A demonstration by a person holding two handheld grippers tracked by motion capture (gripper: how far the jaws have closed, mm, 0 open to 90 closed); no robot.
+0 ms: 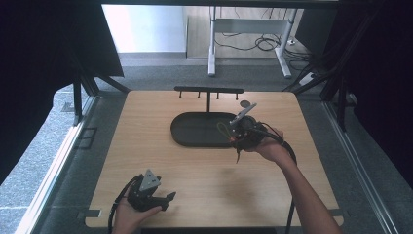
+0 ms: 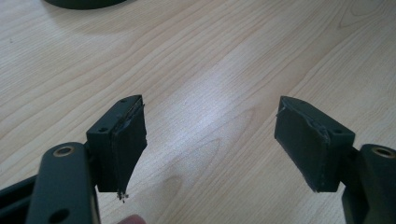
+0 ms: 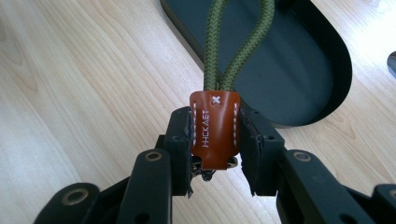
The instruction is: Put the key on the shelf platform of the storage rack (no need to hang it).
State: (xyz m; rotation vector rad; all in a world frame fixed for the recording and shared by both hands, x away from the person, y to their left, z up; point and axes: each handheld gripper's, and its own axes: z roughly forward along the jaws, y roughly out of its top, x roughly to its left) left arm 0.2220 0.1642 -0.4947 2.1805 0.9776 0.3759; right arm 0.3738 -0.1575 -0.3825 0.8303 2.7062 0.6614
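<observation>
Honestly, the right gripper [image 3: 215, 154] is pinching only the brown leather tab [image 3: 215, 129] of the green cord loop [image 3: 236, 46] above the black oval tray [image 3: 327, 84]; it could slip out. The left gripper [image 2: 210, 144] sits wide open, holding nothing, near the table's [image 1: 219, 185] front edge

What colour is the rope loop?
Olive green rope loop, joined by a brown leather tab; clearest in the right gripper view.

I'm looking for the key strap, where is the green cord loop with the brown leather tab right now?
The right gripper grips the leather tab; its green cord loop reaches over the black tray.
</observation>
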